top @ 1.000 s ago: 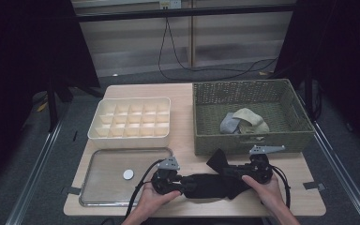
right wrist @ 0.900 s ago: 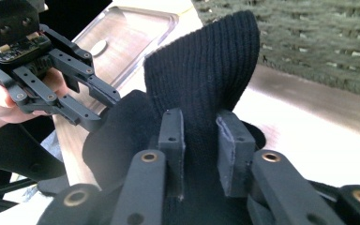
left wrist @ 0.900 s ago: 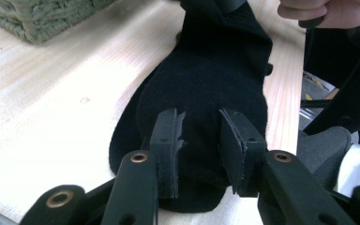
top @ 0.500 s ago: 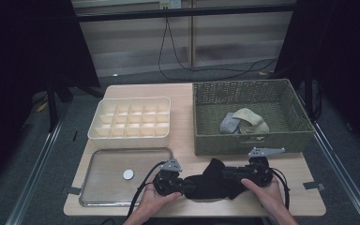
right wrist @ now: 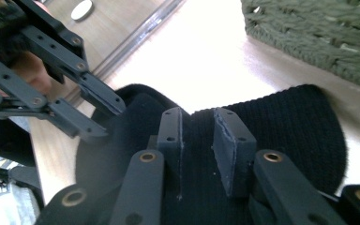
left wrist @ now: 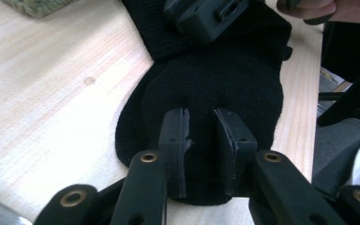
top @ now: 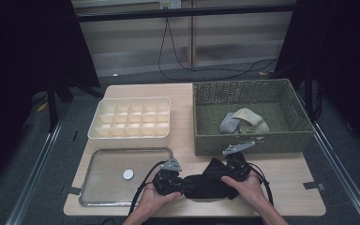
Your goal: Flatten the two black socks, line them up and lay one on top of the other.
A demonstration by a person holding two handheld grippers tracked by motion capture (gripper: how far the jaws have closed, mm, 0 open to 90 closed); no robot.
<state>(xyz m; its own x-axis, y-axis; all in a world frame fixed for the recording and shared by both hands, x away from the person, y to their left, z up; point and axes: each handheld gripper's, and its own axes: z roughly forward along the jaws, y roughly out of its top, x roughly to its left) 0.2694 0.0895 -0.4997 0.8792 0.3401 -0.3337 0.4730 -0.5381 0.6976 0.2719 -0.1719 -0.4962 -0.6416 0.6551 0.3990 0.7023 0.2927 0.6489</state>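
A black knitted sock lies bunched on the wooden table near the front edge, between my two grippers. My left gripper points right and holds the sock's rounded toe end. Its jaws have just been opening a little, with the fabric still between the pads. My right gripper points left, shut on the ribbed cuff end, its pads narrow around the knit. In the right gripper view the left gripper stands close, at the upper left.
A green wicker basket with pale socks stands right behind the grippers. A white divided box sits at the back left. A metal tray with a small white disc lies at the front left.
My right gripper has moved left toward the left gripper with the cuff end, so the sock is bunched shorter. The left gripper has stayed in place.
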